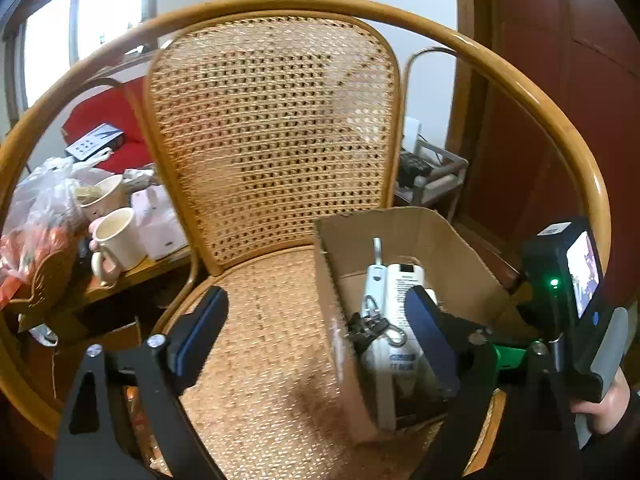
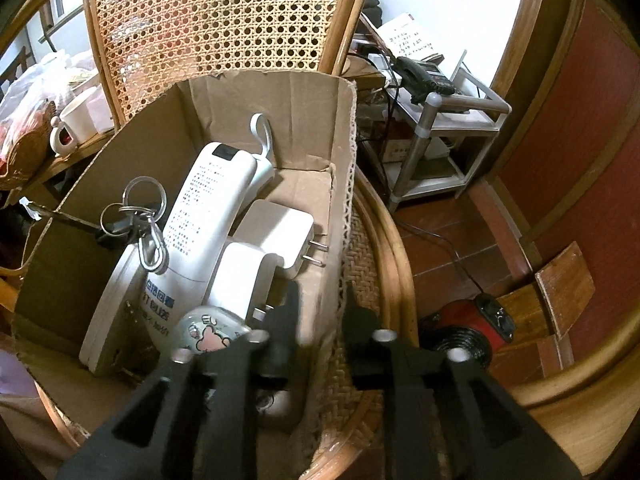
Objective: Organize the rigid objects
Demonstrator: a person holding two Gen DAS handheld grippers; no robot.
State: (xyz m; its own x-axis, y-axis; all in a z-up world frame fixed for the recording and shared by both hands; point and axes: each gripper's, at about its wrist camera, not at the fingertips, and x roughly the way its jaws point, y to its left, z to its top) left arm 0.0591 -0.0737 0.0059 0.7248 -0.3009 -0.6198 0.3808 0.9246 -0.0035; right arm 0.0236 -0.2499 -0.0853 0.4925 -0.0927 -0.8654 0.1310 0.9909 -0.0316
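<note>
A cardboard box [image 1: 440,240] [image 2: 248,96] stands on the seat of a rattan chair [image 1: 272,128]. In it lie a white remote [image 2: 208,204] [image 1: 400,296], a bunch of keys [image 2: 136,216] [image 1: 370,320], two white plug adapters [image 2: 276,232], a flat white object [image 2: 112,312] and a small round patterned object [image 2: 208,332]. My left gripper [image 1: 320,320] is open and empty, one finger over the seat, the other over the box. My right gripper [image 2: 320,300] straddles the box's right wall, jaws close around it.
A side table at the left holds cream mugs [image 1: 116,236], plastic bags [image 1: 36,208] and a wicker basket [image 1: 44,280]. A metal shelf with a black telephone [image 2: 424,72] stands to the right. A red object [image 2: 464,320] and wooden pieces [image 2: 564,284] lie on the tiled floor.
</note>
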